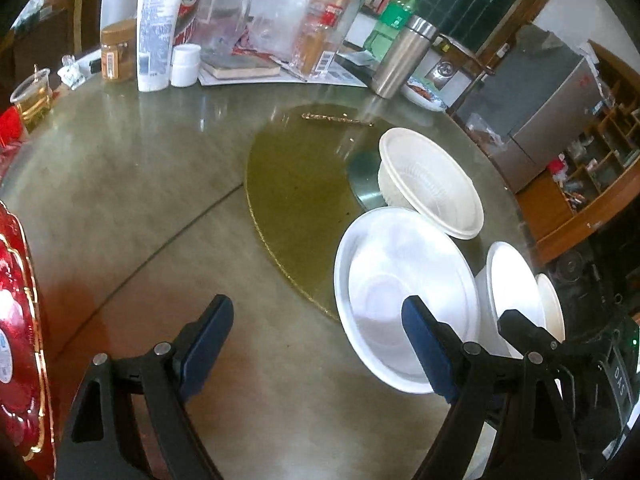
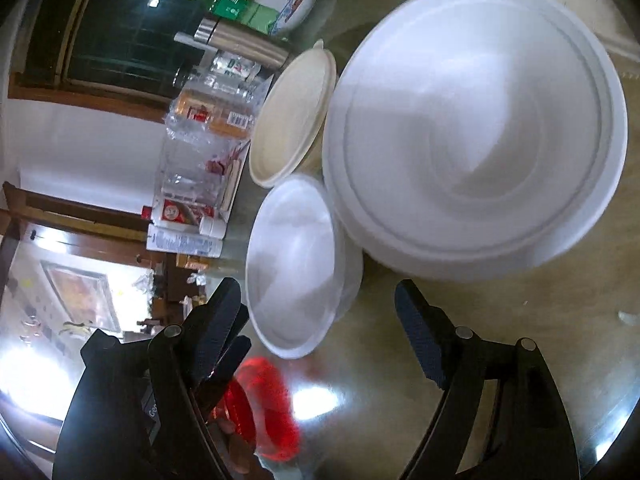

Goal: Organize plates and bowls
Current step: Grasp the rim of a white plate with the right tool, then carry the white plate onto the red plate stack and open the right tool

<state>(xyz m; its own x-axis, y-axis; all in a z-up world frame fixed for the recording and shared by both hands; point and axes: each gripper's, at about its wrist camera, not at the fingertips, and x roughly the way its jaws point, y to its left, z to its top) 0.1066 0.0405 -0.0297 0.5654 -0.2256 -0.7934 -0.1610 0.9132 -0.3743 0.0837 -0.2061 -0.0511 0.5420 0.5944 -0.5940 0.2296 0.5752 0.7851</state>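
In the left wrist view my left gripper (image 1: 318, 322) is open and empty, low over the glass table (image 1: 160, 200). A white foam bowl (image 1: 404, 300) lies just right of it, behind the right fingertip (image 1: 420, 328). A cream ribbed bowl (image 1: 432, 184) sits behind that. Further white bowls (image 1: 516, 288) stand at the right, with the other gripper's black finger before them. In the right wrist view, which is rolled sideways, my right gripper (image 2: 318, 312) is open and empty before a small white bowl (image 2: 296, 264). A large white bowl (image 2: 472, 128) and a cream bowl (image 2: 292, 116) lie beyond.
A red gold-rimmed plate (image 1: 16, 340) lies at the left edge. Bottles, a steel tumbler (image 1: 404, 56), jars and plastic bags (image 1: 224, 20) crowd the table's far side. A green-gold round mat (image 1: 296, 196) covers the middle. A red blurred object (image 2: 264, 404) shows under the left gripper.
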